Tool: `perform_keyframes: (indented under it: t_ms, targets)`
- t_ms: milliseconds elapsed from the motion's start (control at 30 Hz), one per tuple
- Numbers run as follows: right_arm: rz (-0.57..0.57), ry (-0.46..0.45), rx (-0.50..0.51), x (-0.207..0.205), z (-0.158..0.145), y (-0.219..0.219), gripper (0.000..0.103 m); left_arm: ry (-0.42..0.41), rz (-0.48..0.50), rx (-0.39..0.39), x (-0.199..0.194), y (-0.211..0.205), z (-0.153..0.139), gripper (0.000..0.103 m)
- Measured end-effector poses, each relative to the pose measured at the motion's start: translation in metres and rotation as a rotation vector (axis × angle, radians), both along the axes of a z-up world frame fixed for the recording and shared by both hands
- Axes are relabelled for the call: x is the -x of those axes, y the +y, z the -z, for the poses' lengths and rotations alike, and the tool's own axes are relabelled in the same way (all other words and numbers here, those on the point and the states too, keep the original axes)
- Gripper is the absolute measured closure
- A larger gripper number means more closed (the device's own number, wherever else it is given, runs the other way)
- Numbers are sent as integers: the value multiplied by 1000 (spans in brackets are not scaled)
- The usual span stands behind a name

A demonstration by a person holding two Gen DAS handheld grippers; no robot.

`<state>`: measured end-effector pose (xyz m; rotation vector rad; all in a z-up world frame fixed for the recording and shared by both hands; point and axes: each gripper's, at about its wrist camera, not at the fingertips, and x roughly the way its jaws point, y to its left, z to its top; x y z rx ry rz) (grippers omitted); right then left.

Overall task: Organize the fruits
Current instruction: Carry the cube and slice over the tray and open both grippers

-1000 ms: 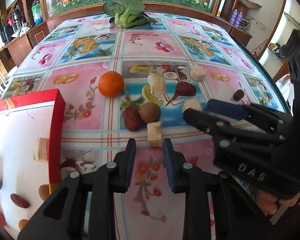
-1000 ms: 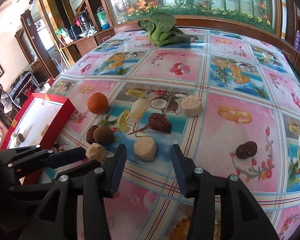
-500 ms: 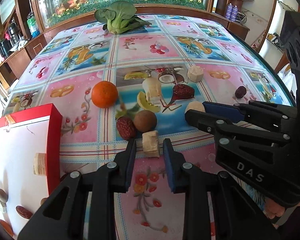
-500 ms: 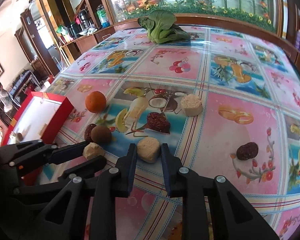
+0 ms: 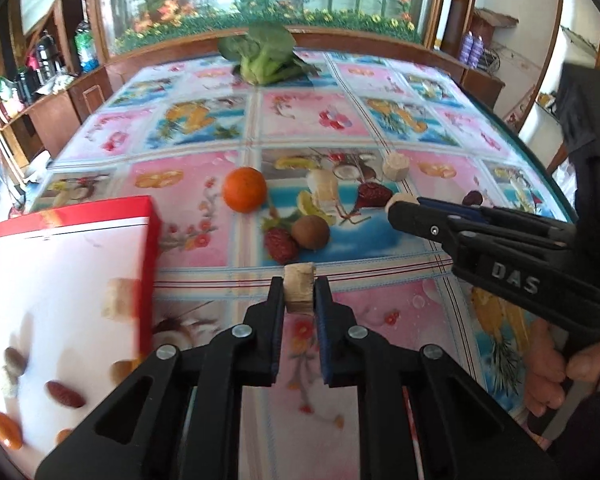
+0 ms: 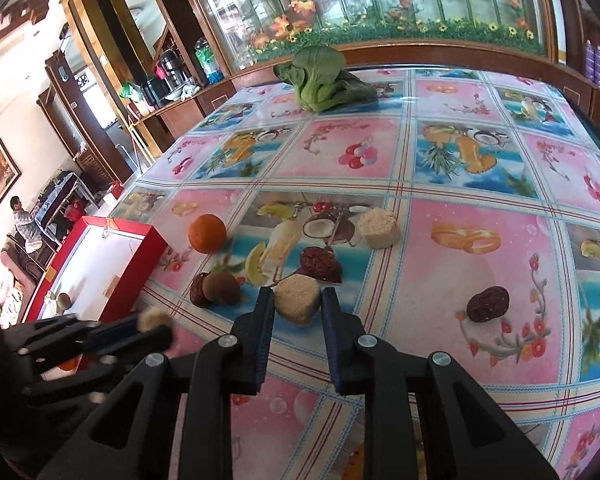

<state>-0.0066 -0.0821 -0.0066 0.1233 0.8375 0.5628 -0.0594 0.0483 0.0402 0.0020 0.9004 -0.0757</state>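
With both tools angled down over the tablecloth [image 6: 460, 240], each one grips a pale cake-like piece. The left gripper [image 5: 299, 292] has just closed further and now clamps a small tan block [image 5: 299, 285] between its pads. The right gripper [image 6: 298, 300] pinches a rounder beige piece [image 6: 297, 299] at its fingertips. Just beyond the left gripper lie a brown round fruit [image 5: 310, 231] and a red date [image 5: 281, 244], touching each other; farther ahead sits an orange [image 5: 245, 189]. To the left of the left gripper stands the red box [image 5: 148, 248], its white floor already holding several small fruits and a tan piece. Ahead of the right gripper lie a dark dried fruit [image 6: 320, 264] and another beige piece [image 6: 379, 227]; to its right lies a dark date [image 6: 487, 304]. A leafy green vegetable [image 6: 324, 80] rests at the table's far end.
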Motion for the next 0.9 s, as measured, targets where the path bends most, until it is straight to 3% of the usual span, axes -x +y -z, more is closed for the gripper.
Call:
perform_keyframes:
  t_ms: [133,400,633,900]
  targets:
    - [-51,-37,-32,14,-9,20,81,-40,-46,-33,14,19,-14,87]
    - [-201,-66,-128,39,-30,108,81,-62,-200,-55,32,94,-26,86]
    - [-286,-39,-82,40,-27,194,81,-52,-345,-51,38,165,-23,86]
    - [-263,53,8,29,-7,221,81,29,-457,-17,29,218,-2,86]
